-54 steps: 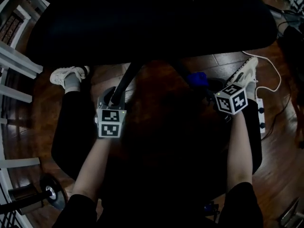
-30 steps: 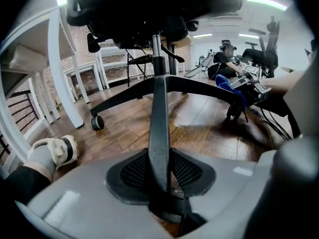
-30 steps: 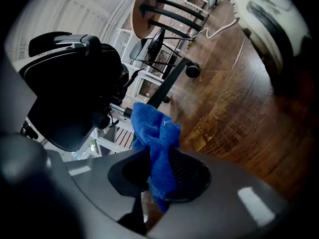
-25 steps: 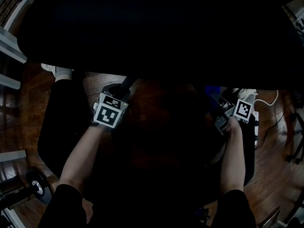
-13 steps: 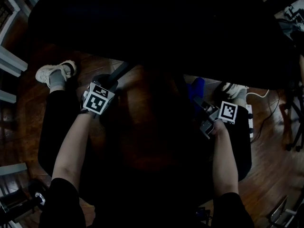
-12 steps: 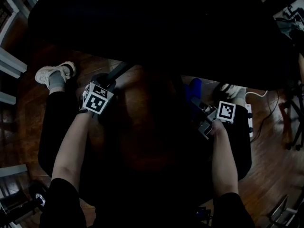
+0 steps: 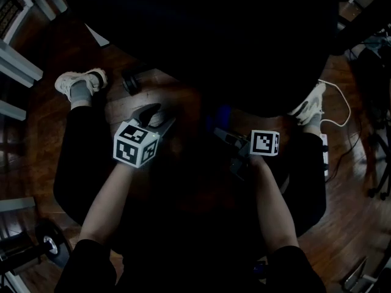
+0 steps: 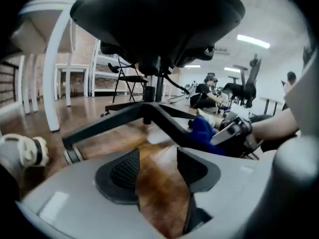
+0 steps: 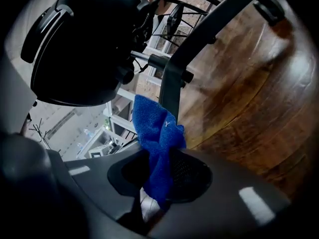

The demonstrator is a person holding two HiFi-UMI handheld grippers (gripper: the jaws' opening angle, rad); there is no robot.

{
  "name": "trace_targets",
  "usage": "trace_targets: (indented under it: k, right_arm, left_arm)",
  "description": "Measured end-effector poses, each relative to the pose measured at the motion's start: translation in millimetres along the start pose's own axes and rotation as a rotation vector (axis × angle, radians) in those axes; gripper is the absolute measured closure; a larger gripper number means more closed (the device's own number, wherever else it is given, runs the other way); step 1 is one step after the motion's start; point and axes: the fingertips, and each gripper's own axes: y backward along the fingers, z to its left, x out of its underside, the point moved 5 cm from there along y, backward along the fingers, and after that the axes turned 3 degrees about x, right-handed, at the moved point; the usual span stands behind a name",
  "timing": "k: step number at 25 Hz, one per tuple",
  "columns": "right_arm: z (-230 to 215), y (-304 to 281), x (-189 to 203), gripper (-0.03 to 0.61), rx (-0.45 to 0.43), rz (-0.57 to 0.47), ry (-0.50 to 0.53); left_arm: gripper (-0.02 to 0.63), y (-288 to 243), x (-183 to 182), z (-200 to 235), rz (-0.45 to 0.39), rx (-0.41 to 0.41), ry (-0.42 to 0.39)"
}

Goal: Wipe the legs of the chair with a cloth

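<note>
Left gripper (image 8: 158, 167) is hanging released, jaws just been opening, nothing between them, only wooden floor (image 8: 124, 138) showing through; right gripper (image 9: 159, 176) is clenching the blue cloth (image 9: 155, 133), which is bunching up past the pads; cloth is sitting just beside a chair leg (image 9: 209, 26) near the central column, under the seat; contact unclear.

Black short sleeves (image 7: 91, 258), black trousers (image 7: 79, 163), white trainers (image 7: 76, 81), black-and-white marker cubes (image 7: 135, 144).
</note>
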Motion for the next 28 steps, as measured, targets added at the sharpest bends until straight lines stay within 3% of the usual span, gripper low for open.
trace_targets:
  k: [2, 4, 8, 11, 14, 17, 19, 24, 28]
  right_arm:
    - [5.2, -19.2, 13.3, 0.474, 0.037, -0.025, -0.054]
    - [5.5, -38.9, 28.4, 0.474, 0.116, -0.057, -0.118]
    - [23.4, -81.4, 42.8, 0.474, 0.034, -0.071, -0.047]
    - [27.4, -79.8, 43.7, 0.474, 0.034, -0.053, 0.007]
    - [18.2, -62.0, 20.2, 0.474, 0.095, -0.167, 0.019]
    - [1.1, -46.9, -19.5, 0.474, 0.16, -0.286, 0.004]
    - [-8.8, -45.8, -42.7, 0.474, 0.193, -0.321, 0.003]
    - [-34.8, -59.7, -81.3, 0.474, 0.199, -0.395, -0.098]
    - [-51.5, -50.5, -99.4, 0.474, 0.217, -0.555, -0.265]
  left_arm:
    - [0.394, 6.6, 6.6, -22.0, -0.005, 0.044, 0.043]
    - [0.382, 14.2, 18.7, -31.1, 0.019, 0.033, 0.026]
    - [0.365, 27.1, 34.1, -31.1, 0.041, -0.029, 0.006]
    - [0.364, 26.5, 35.5, -29.7, 0.056, -0.076, -0.024]
    - [0.364, 30.9, 26.7, -22.3, 0.037, -0.136, -0.083]
    - [0.373, 41.3, -2.1, -29.9, -0.094, -0.216, -0.228]
    - [0.394, 39.0, -10.5, -44.4, -0.127, -0.206, -0.295]
    - [0.4, 12.7, 1.9, -69.9, -0.074, -0.129, -0.217]
    - [0.403, 1.2, 14.0, -85.6, -0.048, -0.088, -0.19]
